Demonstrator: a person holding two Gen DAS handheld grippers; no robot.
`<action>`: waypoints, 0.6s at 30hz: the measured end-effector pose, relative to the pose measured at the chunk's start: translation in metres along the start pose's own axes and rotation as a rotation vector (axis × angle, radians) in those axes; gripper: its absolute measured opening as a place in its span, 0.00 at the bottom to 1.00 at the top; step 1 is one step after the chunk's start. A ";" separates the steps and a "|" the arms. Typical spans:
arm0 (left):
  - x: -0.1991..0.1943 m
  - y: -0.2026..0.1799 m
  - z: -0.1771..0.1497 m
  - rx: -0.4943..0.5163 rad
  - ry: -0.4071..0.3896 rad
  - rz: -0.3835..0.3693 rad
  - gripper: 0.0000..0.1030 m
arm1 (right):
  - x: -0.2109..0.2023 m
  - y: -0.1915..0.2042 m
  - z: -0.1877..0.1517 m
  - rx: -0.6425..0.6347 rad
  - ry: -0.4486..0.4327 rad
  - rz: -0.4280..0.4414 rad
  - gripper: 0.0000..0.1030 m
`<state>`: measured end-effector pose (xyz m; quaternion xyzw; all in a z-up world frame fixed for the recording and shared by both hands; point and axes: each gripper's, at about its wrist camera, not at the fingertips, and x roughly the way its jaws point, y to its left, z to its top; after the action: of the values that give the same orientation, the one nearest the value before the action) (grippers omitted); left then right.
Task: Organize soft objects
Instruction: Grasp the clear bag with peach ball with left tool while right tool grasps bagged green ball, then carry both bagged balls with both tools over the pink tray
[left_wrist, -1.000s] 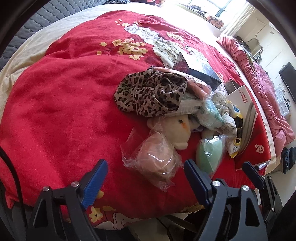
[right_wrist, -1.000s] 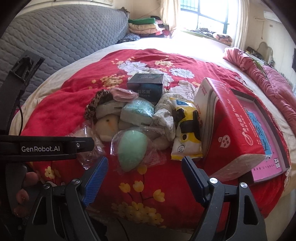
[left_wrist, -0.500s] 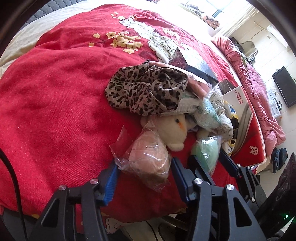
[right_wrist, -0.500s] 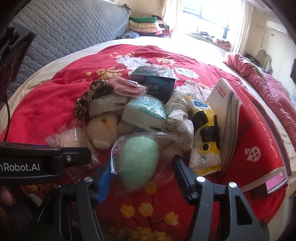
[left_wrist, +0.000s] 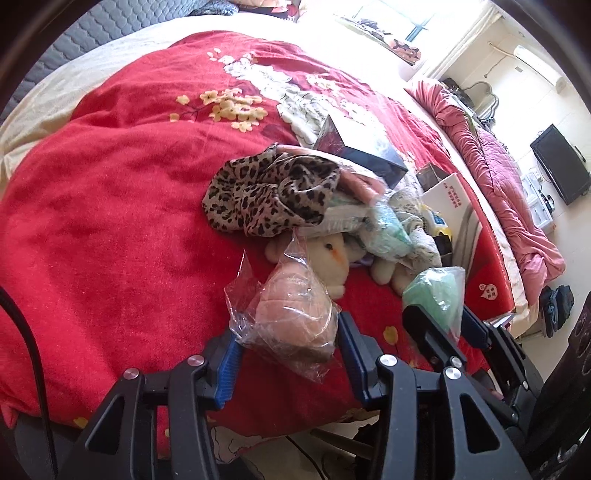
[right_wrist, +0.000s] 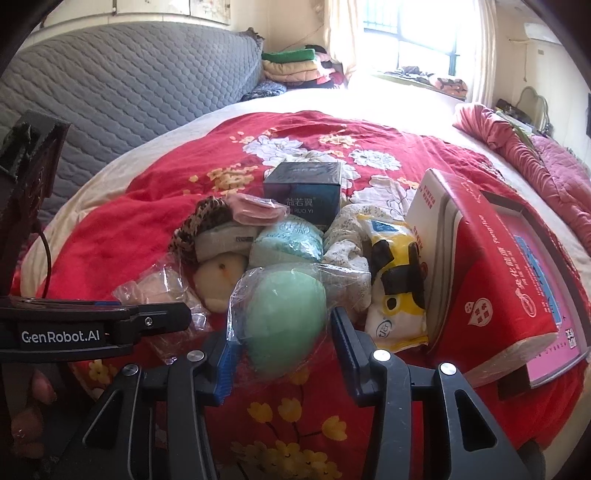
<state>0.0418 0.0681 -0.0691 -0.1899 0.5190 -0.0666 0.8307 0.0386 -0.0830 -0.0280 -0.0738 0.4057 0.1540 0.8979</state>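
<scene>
A pink soft lump in a clear bag (left_wrist: 295, 317) lies on the red floral blanket (left_wrist: 110, 221). My left gripper (left_wrist: 288, 350) has its blue pads against both sides of that bag, and its jaws are still closing. A green egg-shaped sponge in a clear bag (right_wrist: 284, 325) sits between the pads of my right gripper (right_wrist: 284, 350). Those jaws are closing too and they touch the bag. In the left wrist view the right gripper's fingers (left_wrist: 424, 328) flank the green sponge (left_wrist: 436, 291). Behind both is a pile with a leopard-print cloth (left_wrist: 273, 195) and a cream plush toy (left_wrist: 328, 254).
The pile also holds a teal packet (right_wrist: 288, 240), a pink packet (right_wrist: 255, 210), a yellow and black pack (right_wrist: 399, 291) and a dark box (right_wrist: 303, 188). A big red tissue pack (right_wrist: 498, 273) leans at the right. A pink quilt (left_wrist: 498, 177) lies beyond it, and a grey headboard (right_wrist: 110, 103) stands at the left.
Both grippers have come forward and their jaws have closed in, the left around the pink bagged lump and the right around the green bagged sponge.
</scene>
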 end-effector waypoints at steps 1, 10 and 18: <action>-0.002 -0.002 -0.001 0.001 -0.003 -0.004 0.48 | -0.005 -0.001 0.000 0.004 -0.005 0.007 0.47; -0.025 -0.024 -0.012 0.062 -0.062 0.032 0.48 | -0.043 -0.023 0.008 0.058 -0.091 0.003 0.47; -0.042 -0.059 -0.012 0.130 -0.097 0.050 0.48 | -0.078 -0.048 0.014 0.091 -0.186 -0.034 0.47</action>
<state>0.0175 0.0236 -0.0156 -0.1255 0.4773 -0.0700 0.8669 0.0161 -0.1412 0.0397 -0.0253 0.3257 0.1264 0.9366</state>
